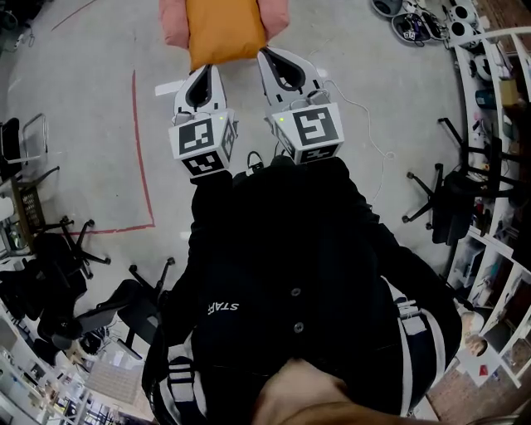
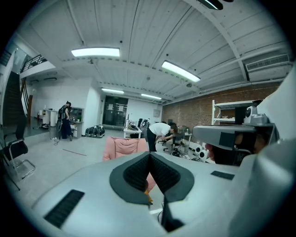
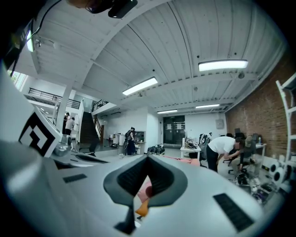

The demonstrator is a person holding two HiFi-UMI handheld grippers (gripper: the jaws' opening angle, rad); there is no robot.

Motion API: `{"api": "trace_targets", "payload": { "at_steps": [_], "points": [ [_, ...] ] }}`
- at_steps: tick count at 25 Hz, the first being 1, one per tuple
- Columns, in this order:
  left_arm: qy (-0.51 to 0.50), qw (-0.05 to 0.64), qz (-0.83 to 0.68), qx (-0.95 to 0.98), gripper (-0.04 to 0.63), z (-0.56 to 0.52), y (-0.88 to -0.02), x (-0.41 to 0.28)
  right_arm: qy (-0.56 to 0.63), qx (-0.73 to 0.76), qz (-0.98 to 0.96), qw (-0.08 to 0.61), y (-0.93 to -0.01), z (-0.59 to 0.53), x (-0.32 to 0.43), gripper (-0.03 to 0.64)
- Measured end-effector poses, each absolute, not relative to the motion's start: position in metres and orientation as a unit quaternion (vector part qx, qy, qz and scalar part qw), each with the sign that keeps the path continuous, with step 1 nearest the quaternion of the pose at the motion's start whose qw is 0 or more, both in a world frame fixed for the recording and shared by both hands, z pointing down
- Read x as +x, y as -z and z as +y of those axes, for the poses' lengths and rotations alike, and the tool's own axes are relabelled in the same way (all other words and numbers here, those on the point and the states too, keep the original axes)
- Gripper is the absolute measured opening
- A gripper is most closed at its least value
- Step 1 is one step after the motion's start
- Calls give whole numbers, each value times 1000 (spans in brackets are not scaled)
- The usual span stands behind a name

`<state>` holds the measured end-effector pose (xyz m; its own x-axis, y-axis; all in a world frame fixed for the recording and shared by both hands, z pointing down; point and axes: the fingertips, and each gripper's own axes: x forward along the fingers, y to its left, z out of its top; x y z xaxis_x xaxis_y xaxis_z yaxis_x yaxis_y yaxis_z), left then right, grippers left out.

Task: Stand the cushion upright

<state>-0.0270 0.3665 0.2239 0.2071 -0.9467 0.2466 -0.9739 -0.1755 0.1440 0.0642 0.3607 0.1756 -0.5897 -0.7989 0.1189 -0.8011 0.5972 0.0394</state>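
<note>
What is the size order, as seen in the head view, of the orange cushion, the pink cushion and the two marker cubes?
1. orange cushion
2. right gripper's cube and left gripper's cube: about alike, enlarged by nearness to the camera
3. pink cushion, mostly covered

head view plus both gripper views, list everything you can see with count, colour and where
cushion: one, orange, lying on the soft seat, top centre
soft seat: one, pink, on the floor under the cushion
tape line: one, red, on the floor at left
cable: one, white, on the floor at right
office chairs: at least three, black, left and right edges
shelving: one, white, right edge
people: at least two, far back in the gripper views
jacket: one, black, on the person, bottom centre
left gripper: one, white, jaws together at the cushion's near edge
right gripper: one, white, jaws together at the cushion's near right corner
</note>
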Motion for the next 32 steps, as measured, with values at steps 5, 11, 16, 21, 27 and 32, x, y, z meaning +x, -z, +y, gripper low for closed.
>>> {"api": "trace_targets", "payload": {
  "at_steps": [5, 11, 16, 21, 27, 32],
  "points": [
    [-53, 144, -625, 766, -2, 366, -232, -35, -17, 454, -888, 64, -183, 362, 61, 13],
    [-57, 148, -626, 764, 0, 361, -237, -43, -19, 460, -885, 68, -188, 355, 56, 13],
    [-58, 144, -623, 767, -1, 350, -239, -41, -24, 463, -884, 70, -196, 341, 55, 13],
    [-62, 142, -622, 768, -1, 327, -244, -40, -27, 457, -886, 69, -203, 315, 48, 13],
    [-71, 143, -624, 765, 0, 275, -254, -40, -33, 451, -889, 69, -215, 262, 46, 13],
    [-78, 144, -628, 761, -2, 212, -257, -43, -45, 453, -888, 68, -221, 194, 49, 12]
  ]
}}
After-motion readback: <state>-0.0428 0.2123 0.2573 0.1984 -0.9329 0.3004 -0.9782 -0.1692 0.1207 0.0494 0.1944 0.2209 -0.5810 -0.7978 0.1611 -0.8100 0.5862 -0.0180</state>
